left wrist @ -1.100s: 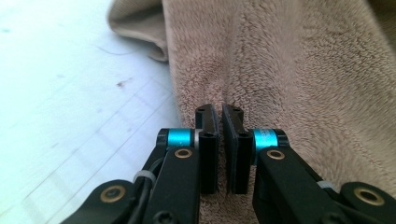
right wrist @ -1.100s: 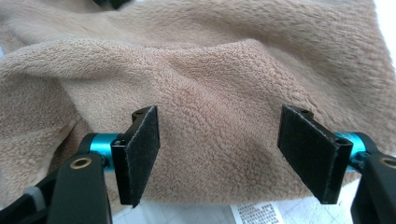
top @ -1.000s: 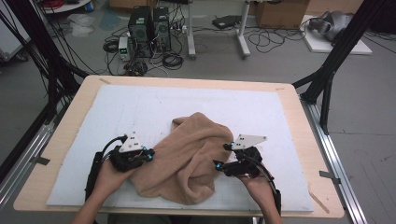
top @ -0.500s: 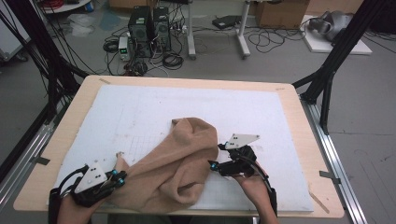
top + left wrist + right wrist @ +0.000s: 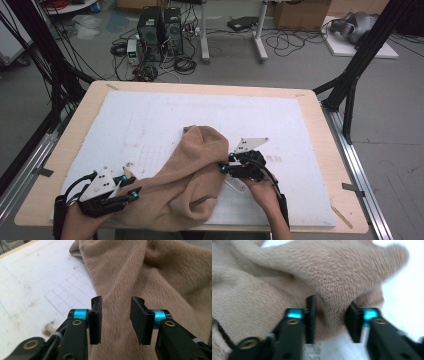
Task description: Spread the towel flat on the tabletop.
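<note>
Your far half of the white mat [image 5: 165, 117], 10 to 2 o'clock, is bare and passable. The tan blanket [image 5: 192, 177] heaps across the near middle, between your left gripper [image 5: 134, 189] and right gripper [image 5: 225, 164], blocking a straight crossing.

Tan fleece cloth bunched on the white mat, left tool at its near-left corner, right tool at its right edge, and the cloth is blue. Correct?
One thing is off: the cloth is tan, not blue, as the high view shows. The rest holds: it lies bunched on the white mat, with the left tool at its near-left corner and the right tool at its right edge.
</note>
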### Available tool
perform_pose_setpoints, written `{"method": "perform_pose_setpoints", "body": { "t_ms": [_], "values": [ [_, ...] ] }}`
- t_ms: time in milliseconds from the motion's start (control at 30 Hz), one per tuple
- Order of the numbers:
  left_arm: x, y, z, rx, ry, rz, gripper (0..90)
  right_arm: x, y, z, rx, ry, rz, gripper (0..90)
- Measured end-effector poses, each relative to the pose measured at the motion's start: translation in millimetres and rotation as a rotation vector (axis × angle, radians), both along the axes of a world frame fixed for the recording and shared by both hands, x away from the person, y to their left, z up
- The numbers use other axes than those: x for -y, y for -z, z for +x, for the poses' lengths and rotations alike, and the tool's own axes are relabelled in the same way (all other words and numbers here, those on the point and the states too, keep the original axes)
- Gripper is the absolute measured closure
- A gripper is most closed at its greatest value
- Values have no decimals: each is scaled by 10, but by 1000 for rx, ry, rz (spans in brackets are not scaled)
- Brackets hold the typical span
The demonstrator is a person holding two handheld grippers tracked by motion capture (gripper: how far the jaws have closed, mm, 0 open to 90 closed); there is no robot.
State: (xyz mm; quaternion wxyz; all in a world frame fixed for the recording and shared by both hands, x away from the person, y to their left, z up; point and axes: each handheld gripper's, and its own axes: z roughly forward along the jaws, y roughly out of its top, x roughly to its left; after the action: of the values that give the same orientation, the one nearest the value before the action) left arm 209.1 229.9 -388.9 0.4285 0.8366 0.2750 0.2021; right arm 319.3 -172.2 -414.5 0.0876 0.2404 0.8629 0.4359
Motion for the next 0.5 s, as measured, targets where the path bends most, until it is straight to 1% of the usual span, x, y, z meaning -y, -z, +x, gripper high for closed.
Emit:
{"method": "perform_pose_setpoints", "body": {
  "t_ms": [33, 67, 200, 233, 300, 433, 500],
  "values": [
    [32, -17, 27, 3, 5, -5, 607, -25, -24, -14, 16, -19, 2, 741],
    [65, -36, 55, 7, 16, -6, 606, -52, -55, -39, 18, -37, 12, 764],
    [224, -107, 161, 13, 54, -9, 576, -134, -192, -138, 62, -91, -2, 794],
    [266, -123, 192, 13, 63, -7, 564, -141, -235, -163, 75, -100, -3, 794],
    [349, -150, 264, 15, 84, -16, 561, -138, -334, -208, 94, -119, -1, 797],
    [520, -219, 458, 15, 113, -30, 558, -99, -543, -277, 128, -134, -2, 802],
    [603, -249, 581, 13, 127, -28, 555, -67, -641, -313, 135, -141, 2, 804]
  ]
}}
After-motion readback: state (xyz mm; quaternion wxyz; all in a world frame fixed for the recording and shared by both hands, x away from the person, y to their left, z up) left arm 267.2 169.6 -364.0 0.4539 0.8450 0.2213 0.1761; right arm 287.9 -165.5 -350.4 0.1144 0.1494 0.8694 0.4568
